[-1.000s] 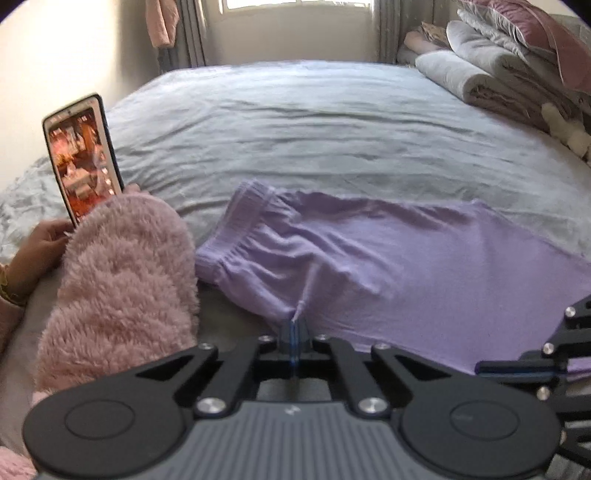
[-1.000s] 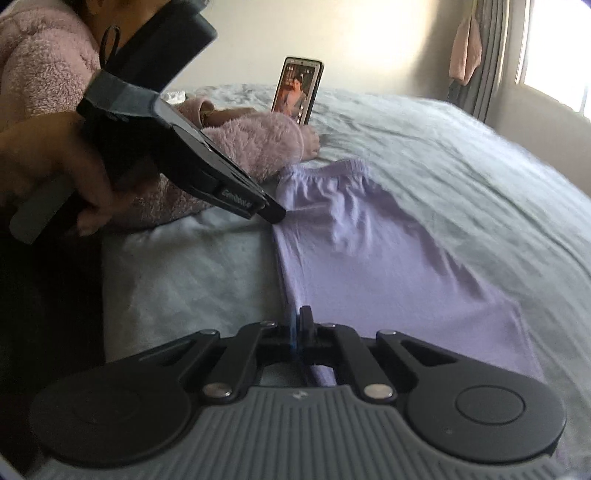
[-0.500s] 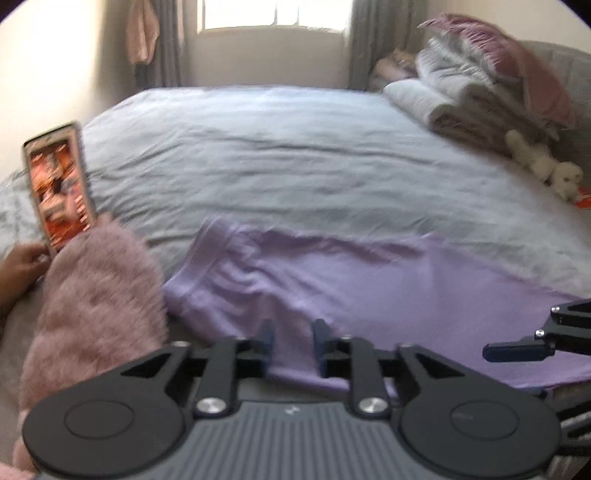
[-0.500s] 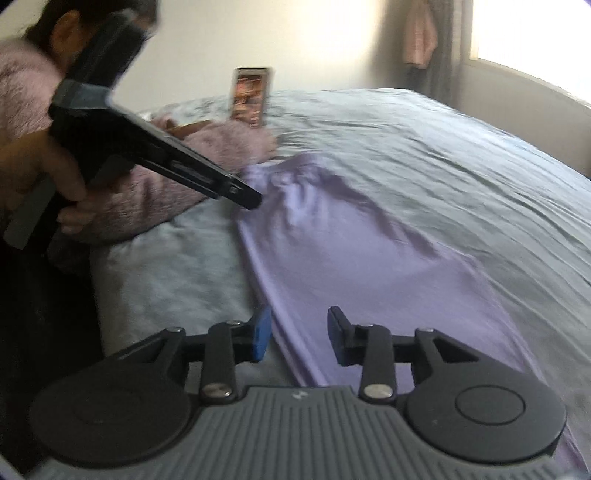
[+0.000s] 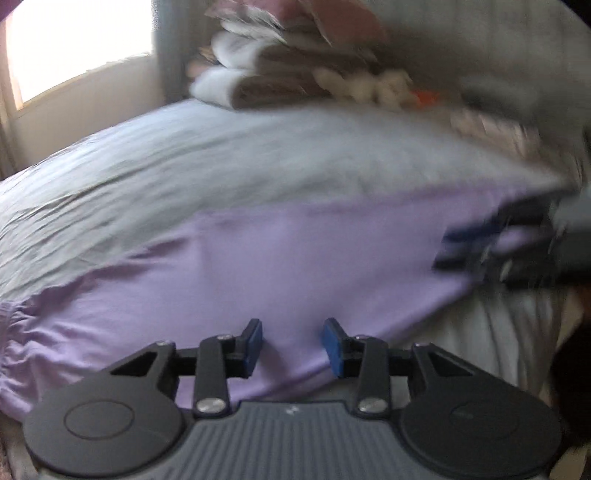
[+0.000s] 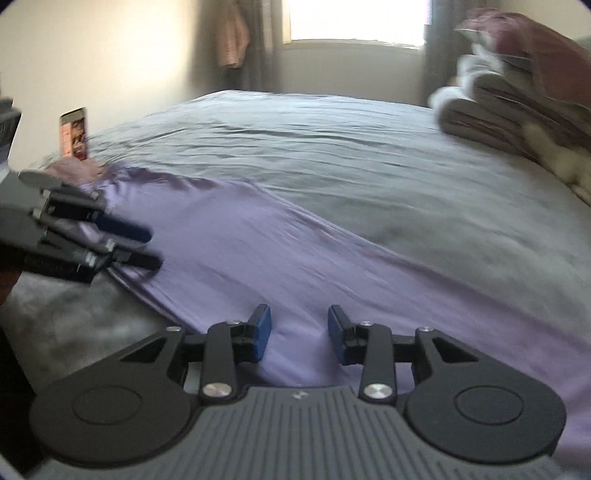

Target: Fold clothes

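Lilac trousers (image 5: 280, 266) lie flat along the near edge of the grey bed, their elastic waistband bunched at the far left of the left wrist view. My left gripper (image 5: 292, 345) is open just above the trousers' near edge, nothing between its blue pads. My right gripper (image 6: 299, 332) is also open, over the leg part of the trousers (image 6: 280, 258). Each gripper shows in the other's view: the right one blurred at the right edge (image 5: 476, 247), the left one at the left edge (image 6: 144, 247), both over the lilac cloth.
The grey bed sheet (image 6: 332, 147) stretches away toward a bright window (image 6: 354, 18). Folded blankets and pillows (image 5: 288, 77) with a pale soft toy (image 5: 369, 83) are stacked at the head end. A lit phone (image 6: 75, 133) stands beyond a pink fluffy sleeve (image 6: 72, 171).
Both grippers were shut on the trousers' near edge a second ago; both have opened and let go. Both views have swung right toward the pillows, and the left gripper has moved along the trousers.
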A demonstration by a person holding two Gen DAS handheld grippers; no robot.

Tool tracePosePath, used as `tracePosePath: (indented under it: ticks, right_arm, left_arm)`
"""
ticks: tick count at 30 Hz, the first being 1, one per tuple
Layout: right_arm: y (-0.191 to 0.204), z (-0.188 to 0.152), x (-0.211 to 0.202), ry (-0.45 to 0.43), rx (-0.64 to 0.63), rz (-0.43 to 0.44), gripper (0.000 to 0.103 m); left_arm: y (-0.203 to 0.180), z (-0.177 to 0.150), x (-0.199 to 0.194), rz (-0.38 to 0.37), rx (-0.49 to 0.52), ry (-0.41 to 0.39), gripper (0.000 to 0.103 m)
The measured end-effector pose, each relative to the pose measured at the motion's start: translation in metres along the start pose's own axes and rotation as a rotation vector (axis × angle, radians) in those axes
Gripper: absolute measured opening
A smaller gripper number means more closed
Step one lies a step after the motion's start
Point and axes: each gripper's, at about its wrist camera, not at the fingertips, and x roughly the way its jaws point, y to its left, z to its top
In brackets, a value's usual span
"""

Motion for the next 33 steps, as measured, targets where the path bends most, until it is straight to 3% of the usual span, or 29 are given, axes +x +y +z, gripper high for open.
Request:
tracePosePath:
  ticks: [2, 6, 14, 22, 28, 33]
  right_arm:
    - [-0.011, -0.011, -0.012, -0.011, 0.048, -0.051, 0.045]
    - [-0.034, -0.034, -0.035, -0.032, 0.144, -0.153, 0.045]
    - [-0.074, -0.048, -0.069, -0.033, 0.276, -0.383, 0.05]
    - [-0.123, -0.07, -0.095, -0.053, 0.51, -0.611, 0.05]
    - [-0.144, -0.08, -0.113, -0.11, 0.697, -0.674, 0.053]
    - [-0.153, -0.082, -0.117, -0.147, 0.784, -0.668, 0.053]
  left_arm:
    - [-0.005, 0.0, -0.001, 0.01, 0.033, 0.02, 0.038]
    - [0.001, 0.008, -0.003, 0.009, -0.021, 0.056, 0.044]
    - [-0.007, 0.011, 0.001, 0.023, -0.004, 0.053, 0.047]
    - [-0.004, 0.01, -0.001, 0.032, -0.015, 0.048, 0.052]
    - [-0.002, 0.011, -0.004, 0.034, -0.018, 0.039, 0.054]
    - [-0.005, 0.013, -0.003, 0.029, -0.011, 0.036, 0.054]
